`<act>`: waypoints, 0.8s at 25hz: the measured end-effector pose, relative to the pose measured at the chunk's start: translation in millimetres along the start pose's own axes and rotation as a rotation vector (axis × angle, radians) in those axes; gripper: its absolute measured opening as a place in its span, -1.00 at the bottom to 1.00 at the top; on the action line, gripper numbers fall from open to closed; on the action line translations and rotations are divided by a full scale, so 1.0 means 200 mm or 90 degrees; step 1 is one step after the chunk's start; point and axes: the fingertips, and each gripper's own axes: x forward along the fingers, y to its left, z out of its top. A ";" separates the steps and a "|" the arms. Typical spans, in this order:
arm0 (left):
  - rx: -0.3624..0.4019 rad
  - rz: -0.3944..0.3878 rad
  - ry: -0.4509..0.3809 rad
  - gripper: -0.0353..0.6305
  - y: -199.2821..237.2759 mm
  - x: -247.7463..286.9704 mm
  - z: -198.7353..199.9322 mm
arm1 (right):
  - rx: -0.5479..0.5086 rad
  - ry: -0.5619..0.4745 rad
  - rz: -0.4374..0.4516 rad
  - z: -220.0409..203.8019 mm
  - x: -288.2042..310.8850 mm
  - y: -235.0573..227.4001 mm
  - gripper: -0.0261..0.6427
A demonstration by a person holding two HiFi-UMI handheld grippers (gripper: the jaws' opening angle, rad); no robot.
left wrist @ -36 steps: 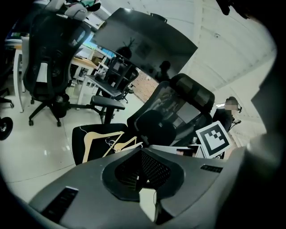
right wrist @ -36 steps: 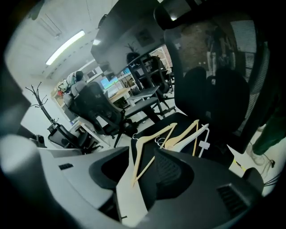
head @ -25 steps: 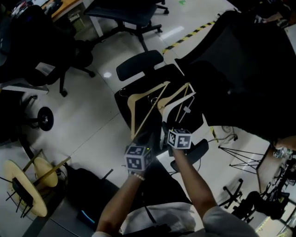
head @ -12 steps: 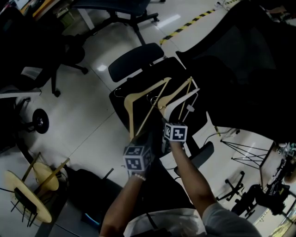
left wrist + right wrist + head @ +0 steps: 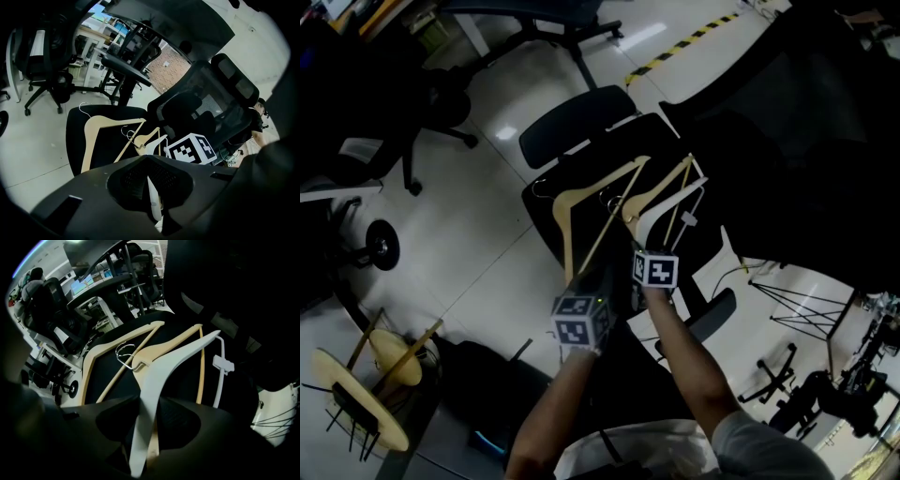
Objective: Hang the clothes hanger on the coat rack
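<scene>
1. Three hangers lie in a fan on the bench [image 5: 591,169] [image 5: 77,126] [image 5: 103,376], which here is a black office-chair seat: a large wooden hanger [image 5: 567,202] [image 5: 93,129] [image 5: 93,362] at left, then a small wooden hanger [image 5: 661,185] [image 5: 145,137] [image 5: 178,341], and a white hanger [image 5: 666,211] [image 5: 152,147] [image 5: 173,364] at right, lying partly over the small one
2. The wire hooks [image 5: 123,352] of the wooden pair point to the far left and overlap
3. Right gripper [image 5: 636,246] [image 5: 145,427]: fingers clamped on the near arm of the white hanger, with an arm of the small wooden hanger pinched under it
4. Left gripper [image 5: 598,279] [image 5: 152,187]: sits just near and left of the right one; fingers nearly together, with a white strip in line with the white hanger's arm held in the slit
5. A white clip [image 5: 686,220] [image 5: 223,363] sits on the white hanger's bar
</scene>
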 end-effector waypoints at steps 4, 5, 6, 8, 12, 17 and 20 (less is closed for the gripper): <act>-0.001 0.002 0.005 -0.93 -0.02 -0.01 0.01 | 0.040 -0.017 0.001 -0.01 -0.07 -0.02 -0.50; -0.001 0.002 0.008 -0.93 -0.03 -0.02 0.00 | 0.045 -0.022 0.004 -0.01 -0.09 -0.02 -0.50; -0.001 0.002 0.010 -0.93 -0.04 -0.03 0.00 | 0.050 -0.026 0.007 -0.02 -0.11 -0.02 -0.50; -0.001 0.001 0.009 -0.93 -0.05 -0.05 0.01 | 0.064 -0.032 0.013 -0.02 -0.14 -0.02 -0.50; 0.009 0.007 0.001 -0.93 -0.06 -0.10 0.02 | 0.081 -0.053 0.020 -0.01 -0.23 -0.01 -0.50; 0.016 0.018 -0.024 -0.93 -0.08 -0.24 0.06 | 0.071 -0.090 0.050 0.01 -0.43 0.09 -0.50; 0.019 0.022 -0.051 -0.93 -0.08 -0.38 0.10 | 0.062 -0.111 0.074 0.02 -0.56 0.19 -0.50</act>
